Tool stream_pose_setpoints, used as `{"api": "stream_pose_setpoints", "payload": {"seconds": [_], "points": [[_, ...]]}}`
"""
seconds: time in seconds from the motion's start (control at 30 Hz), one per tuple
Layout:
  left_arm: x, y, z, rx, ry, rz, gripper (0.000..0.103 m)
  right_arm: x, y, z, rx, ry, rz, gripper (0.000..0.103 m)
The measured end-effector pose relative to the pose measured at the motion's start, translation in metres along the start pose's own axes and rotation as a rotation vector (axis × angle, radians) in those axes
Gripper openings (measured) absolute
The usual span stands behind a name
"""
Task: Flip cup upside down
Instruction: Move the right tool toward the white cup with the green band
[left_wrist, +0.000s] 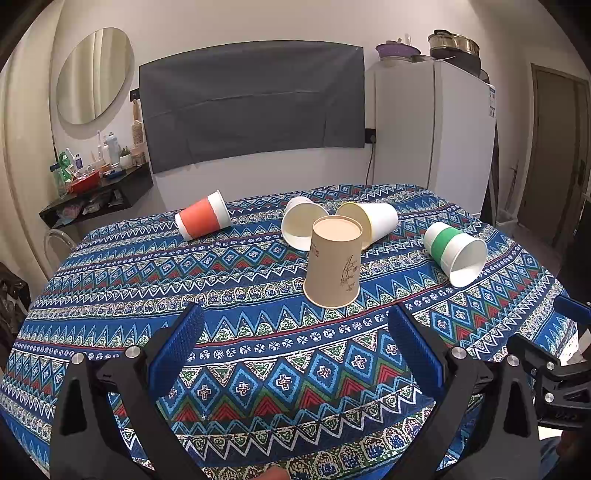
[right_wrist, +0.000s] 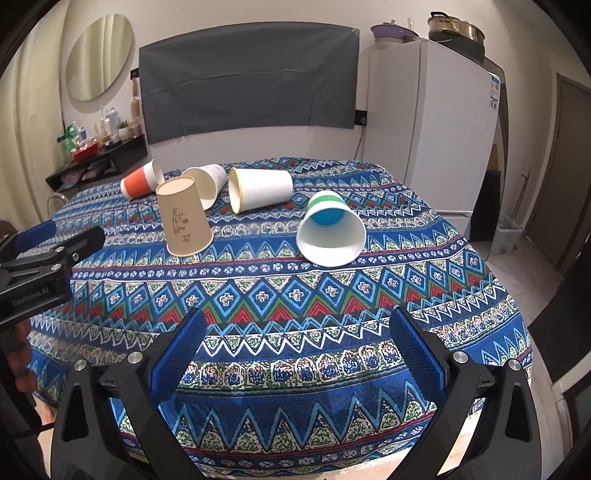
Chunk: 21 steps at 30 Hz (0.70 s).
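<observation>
The brown paper cup (left_wrist: 334, 263) stands mouth-down on the patterned tablecloth (left_wrist: 258, 369), at about 12 o'clock ahead of the left gripper (left_wrist: 295, 325), whose blue fingers are spread wide and hold nothing. The right gripper (right_wrist: 295, 326) is likewise released and empty, with the brown cup at 11 o'clock. Only the right wrist view looks into the green-banded cup (right_wrist: 331, 233) lying on its side at 12 o'clock, showing its blue inner bottom; the left view shows that cup's green band from outside at 2 o'clock.
</observation>
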<state>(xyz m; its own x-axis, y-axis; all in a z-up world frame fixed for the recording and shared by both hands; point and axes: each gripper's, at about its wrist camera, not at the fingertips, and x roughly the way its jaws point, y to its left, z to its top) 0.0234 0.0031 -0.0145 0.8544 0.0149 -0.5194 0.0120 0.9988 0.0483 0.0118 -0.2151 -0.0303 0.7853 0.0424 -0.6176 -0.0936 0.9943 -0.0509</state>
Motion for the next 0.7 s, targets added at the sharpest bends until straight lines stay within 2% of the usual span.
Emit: {"api": "stream_pose_setpoints", "payload": {"seconds": [0.33,0.7], "points": [[0.005,0.002,-0.001,-0.001,0.014,-0.005,0.097,-0.003,0.005,0.001,-0.036,-0.008,-0.045,0.095],[0.016,0.005,-0.001,-0.006,0.043,-0.005,0.097,0.001,0.013,0.002,-0.063,0.002,-0.028,0.095]]}}
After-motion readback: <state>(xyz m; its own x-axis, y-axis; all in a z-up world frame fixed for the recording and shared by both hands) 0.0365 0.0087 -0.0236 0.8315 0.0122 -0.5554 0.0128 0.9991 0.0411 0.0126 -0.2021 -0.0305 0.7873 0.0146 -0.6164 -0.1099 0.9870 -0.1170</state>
